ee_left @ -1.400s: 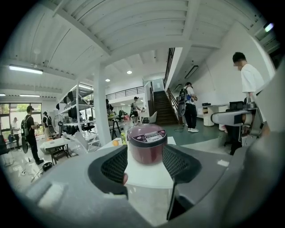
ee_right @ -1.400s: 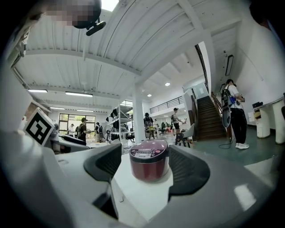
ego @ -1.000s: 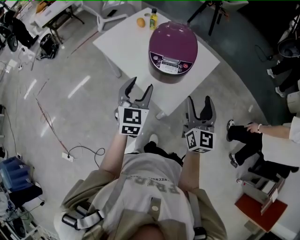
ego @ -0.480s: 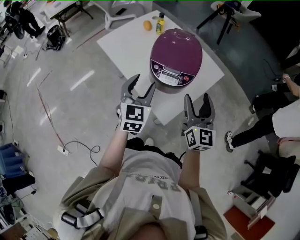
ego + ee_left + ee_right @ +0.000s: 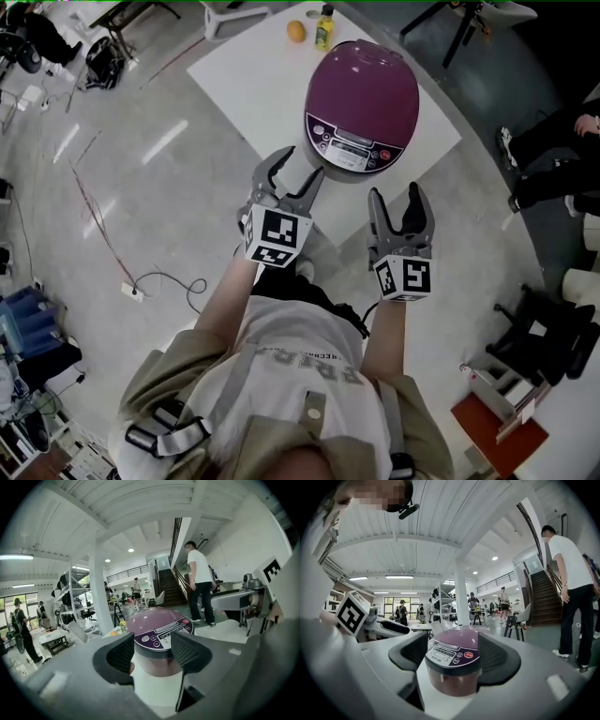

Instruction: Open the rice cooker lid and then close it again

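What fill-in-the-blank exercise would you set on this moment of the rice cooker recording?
1. The rice cooker on the white table has its lid ____.
2. The fingers of the left gripper and the right gripper stand apart, short of the cooker, holding ____.
3. Of the orange and the bottle, the one nearer the cooker is the ____.
Missing words: closed; nothing; bottle.

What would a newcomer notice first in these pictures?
The purple rice cooker stands out, with its lid shut, near the front edge of the white table. Just in front of it the left gripper and the right gripper are held side by side, both open and empty, pointing at the cooker without touching it. An orange and a small bottle stand at the table's far edge.
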`<state>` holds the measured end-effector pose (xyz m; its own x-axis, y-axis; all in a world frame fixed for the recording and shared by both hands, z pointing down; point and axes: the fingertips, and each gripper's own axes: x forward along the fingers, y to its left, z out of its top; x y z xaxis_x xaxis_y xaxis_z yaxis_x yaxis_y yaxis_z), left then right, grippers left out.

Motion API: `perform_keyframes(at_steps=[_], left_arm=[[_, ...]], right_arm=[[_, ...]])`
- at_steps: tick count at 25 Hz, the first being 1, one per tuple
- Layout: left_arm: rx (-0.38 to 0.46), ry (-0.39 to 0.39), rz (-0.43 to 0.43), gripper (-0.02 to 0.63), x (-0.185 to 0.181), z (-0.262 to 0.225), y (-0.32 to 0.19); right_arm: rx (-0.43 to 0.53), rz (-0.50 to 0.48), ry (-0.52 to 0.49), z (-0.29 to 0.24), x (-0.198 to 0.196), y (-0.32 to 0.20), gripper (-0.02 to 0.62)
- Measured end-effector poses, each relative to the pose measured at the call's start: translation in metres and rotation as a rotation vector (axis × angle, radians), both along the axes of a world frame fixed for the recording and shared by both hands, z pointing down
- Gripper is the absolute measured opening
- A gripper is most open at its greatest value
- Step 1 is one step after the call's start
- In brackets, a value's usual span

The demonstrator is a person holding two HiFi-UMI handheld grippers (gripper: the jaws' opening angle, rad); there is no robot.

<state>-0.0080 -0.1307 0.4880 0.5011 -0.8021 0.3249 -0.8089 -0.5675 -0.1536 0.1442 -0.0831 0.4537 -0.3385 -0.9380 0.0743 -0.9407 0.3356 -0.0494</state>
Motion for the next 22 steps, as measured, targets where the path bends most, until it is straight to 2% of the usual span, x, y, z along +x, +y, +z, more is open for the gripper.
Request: perform_keyframes(at_steps=[5,9,16,19,22], left_arm=[[0.008,-0.117,0.127,0.256,0.011,0.009,-0.019],[0.022,-0.226,0.262,0.256,0.021,0.014,-0.029],[0.052,-0.403,0.547,0.258,0.043,0.021,-0.032],[0.063,-0.461,0.639,0.258,0.050,0.022,-0.031],[0.090,-0.550,0.705,0.258,0.056,0.023,-0.034]], right_arm=[[-0.033,-0.067,0.072,0.007,-0.009,-0.017,0.307],[-0.064,-0.131,0.153,0.011,-0.019,-0.031,0.307],[-0.161,-0.335,0.371,0.026,-0.048,-0.051,0.322],[-0.231,-0.419,0.441,0.034,-0.060,-0.055,0.341],[-0.297,-0.492,0.515,0.045,-0.067,-0.057,0.354]])
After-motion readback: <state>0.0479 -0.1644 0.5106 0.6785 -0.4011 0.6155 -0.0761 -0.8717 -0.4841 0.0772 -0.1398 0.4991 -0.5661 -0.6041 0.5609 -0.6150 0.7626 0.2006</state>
